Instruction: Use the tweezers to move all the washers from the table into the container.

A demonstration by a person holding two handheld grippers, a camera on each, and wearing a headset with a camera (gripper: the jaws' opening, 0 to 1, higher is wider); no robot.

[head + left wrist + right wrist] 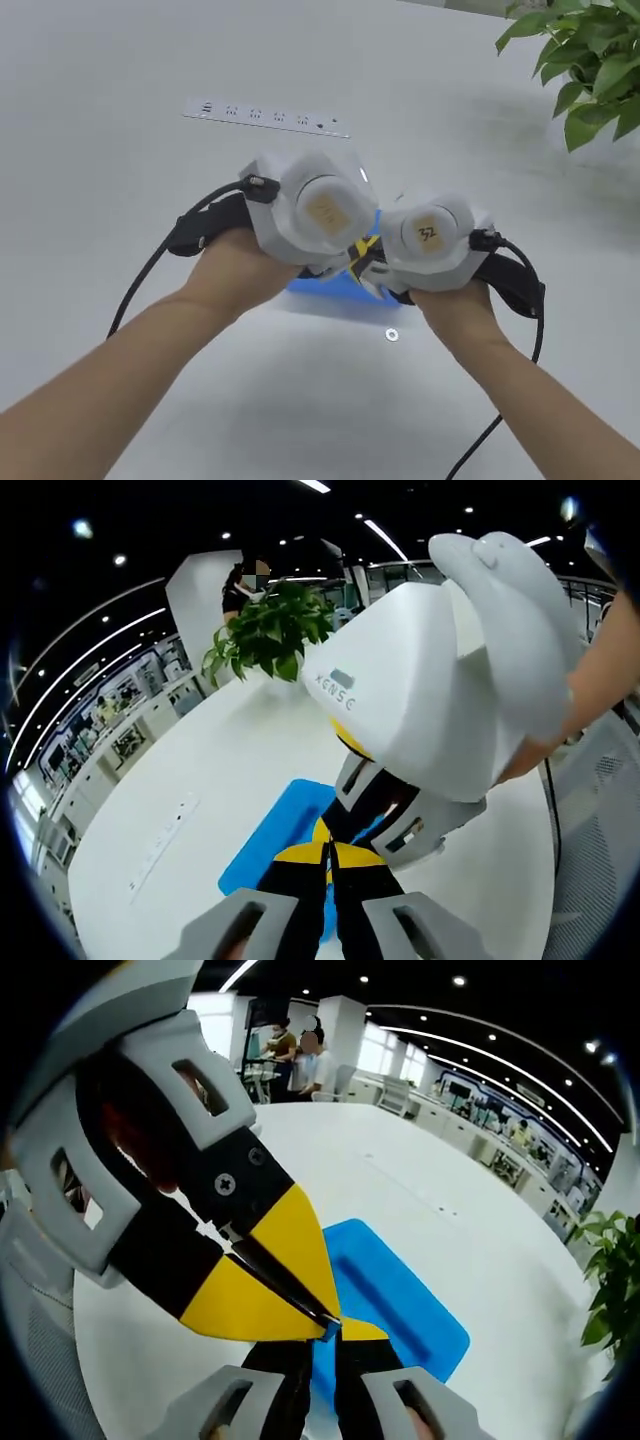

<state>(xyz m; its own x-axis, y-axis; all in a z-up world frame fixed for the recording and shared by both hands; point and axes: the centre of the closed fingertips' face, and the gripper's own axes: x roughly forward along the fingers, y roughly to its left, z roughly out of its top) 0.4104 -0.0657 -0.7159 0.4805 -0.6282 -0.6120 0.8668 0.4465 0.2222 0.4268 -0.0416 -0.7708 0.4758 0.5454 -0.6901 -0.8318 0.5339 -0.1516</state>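
One washer [391,334], one blue container [325,290], one plant [588,60]

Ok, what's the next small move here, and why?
Probably lower the right gripper toward the washer, which lies on the table just outside the blue container, on the person's side. Both it and the left gripper hang tip to tip over the container, off the washer. What the jaws grip, if anything, is unclear.

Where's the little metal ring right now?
In the head view the washer lies flat on the white table, just on the person's side of the blue container, close to the person's right hand.
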